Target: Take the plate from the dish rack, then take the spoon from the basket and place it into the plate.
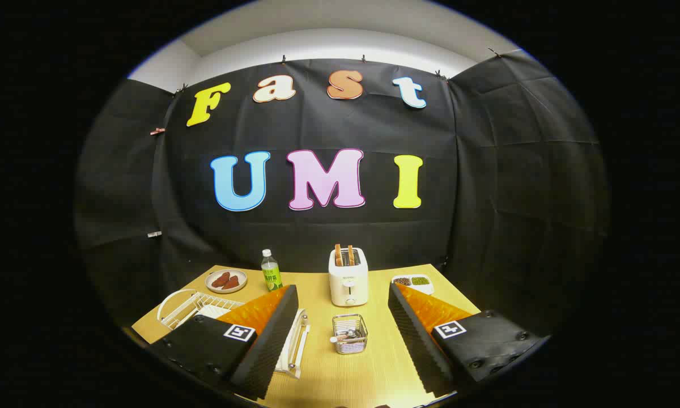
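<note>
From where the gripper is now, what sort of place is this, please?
Probably a staged kitchen tabletop inside a recording booth. On the wooden table stand a toaster holding toast, a white dish rack and a wire basket of cutlery, with black cloth walls behind. The gripper is open, holding nothing.

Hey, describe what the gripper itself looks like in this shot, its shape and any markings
The gripper has two wedge-shaped fingers with ribbed foam-like inner faces. Each sits on a dark block with visible screws and carries a square black-and-white marker tag.

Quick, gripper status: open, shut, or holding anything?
Gripper: open, holding nothing; small wire mesh basket sits on the table between its spread fingers, untouched.
</note>
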Available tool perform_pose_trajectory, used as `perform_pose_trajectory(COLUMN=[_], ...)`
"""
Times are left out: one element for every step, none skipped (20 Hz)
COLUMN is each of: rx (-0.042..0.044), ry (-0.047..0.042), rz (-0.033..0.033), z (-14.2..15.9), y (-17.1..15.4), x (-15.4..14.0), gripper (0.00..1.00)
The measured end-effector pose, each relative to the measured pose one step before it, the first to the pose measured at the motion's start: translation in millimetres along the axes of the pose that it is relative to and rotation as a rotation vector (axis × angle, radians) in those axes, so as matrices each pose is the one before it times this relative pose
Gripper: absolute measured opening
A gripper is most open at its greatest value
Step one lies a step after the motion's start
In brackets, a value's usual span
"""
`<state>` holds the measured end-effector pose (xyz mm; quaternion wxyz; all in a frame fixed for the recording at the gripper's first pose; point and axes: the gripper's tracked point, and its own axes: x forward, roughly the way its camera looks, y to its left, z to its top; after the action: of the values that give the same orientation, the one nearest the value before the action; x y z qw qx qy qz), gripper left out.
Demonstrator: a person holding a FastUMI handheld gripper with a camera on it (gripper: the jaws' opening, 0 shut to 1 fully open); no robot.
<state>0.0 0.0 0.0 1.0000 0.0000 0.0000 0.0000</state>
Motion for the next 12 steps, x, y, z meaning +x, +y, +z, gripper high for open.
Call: perform_pose_trajectory(rx=[-0.00308,-0.00662,-0.00211,0.00271,0.00593,0.00400,0.00087,-0.00173,-0.00234,-0.00084,-0.00086,-0.00119], ry=[0.00706,0.00344,-0.00111,-0.00247,-0.00101,-0.00015,0.00127,0.00254,0.00500,0.00328,0.00378,0.00202], rz=[0.00599,0.00127,-0.00146,-0.00279,-0.00021,0.00097,0.00075,0.00074,0.00322,0.00415,0.00346,0.00194], z=[-2.23,0.49,0.61,1.82,0.96,0.71,-0.81,0.13,-0.56,0.04,-0.10,-0.67], y=[2.16,-0.20,-1.18,-1.29,0.65,0.45,1.11,0.28,1.01,1.88,1.11,1.36], x=[0.96,0.21,0.16,-0.42,-0.01,0.38,0.32,0.13,0.94,0.44,0.42,-0.19], gripper=[0.98,0.98,0.98,0.98,0.98,0.98,0.98,0.98,0.98,0.98,0.98,0.98])
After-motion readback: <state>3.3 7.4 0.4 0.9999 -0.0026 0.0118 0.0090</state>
